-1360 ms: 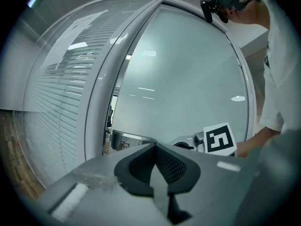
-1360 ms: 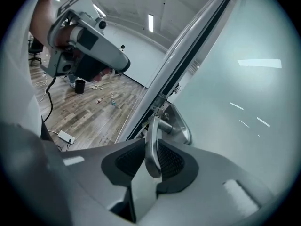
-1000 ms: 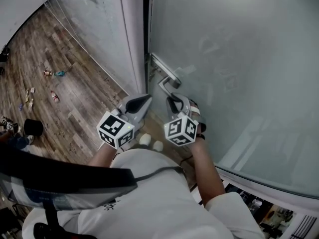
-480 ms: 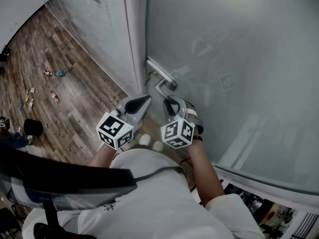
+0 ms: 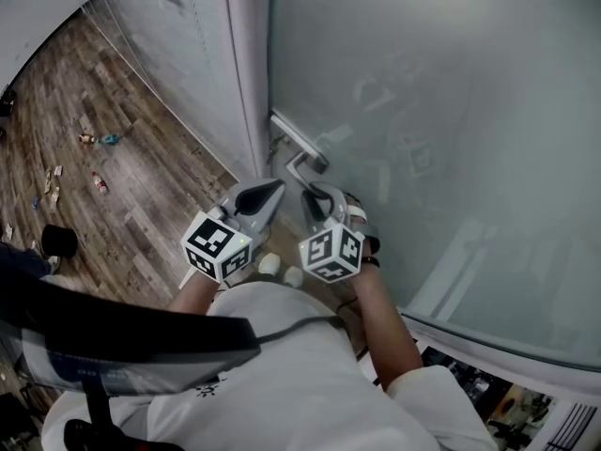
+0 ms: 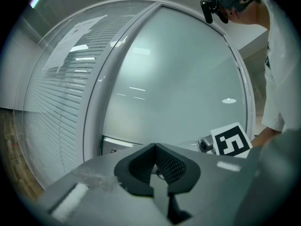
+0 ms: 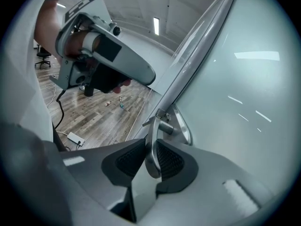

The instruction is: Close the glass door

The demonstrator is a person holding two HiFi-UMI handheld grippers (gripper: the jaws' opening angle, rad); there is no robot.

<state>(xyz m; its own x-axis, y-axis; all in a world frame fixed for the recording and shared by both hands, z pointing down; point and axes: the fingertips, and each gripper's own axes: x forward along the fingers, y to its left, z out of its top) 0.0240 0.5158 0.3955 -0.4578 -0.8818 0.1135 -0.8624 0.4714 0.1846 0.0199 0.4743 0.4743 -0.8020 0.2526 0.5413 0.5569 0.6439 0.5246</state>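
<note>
Item: glass door (image 5: 451, 111), frosted and smooth, filling 12 to 4 o'clock before you. Your right gripper (image 7: 151, 161) clamps ribbed pads (image 7: 130, 160) on the slim curved metal handle (image 7: 153, 140), probably to steer the door shut. Your left gripper (image 6: 157, 166), at its 9 o'clock, is pinched together on nothing, spare

My left gripper (image 6: 154, 147) has its jaws together, with nothing between them. Ahead stands the frosted door (image 6: 178, 79) in its white frame (image 6: 101, 93), with blinds (image 6: 51, 93) behind the glass to the left. Just above the jaws I see the lock plate (image 6: 117, 144), the handle (image 6: 205, 144) and a marker cube (image 6: 231, 140). A white sleeve (image 6: 280, 69) fills the right edge.
</note>
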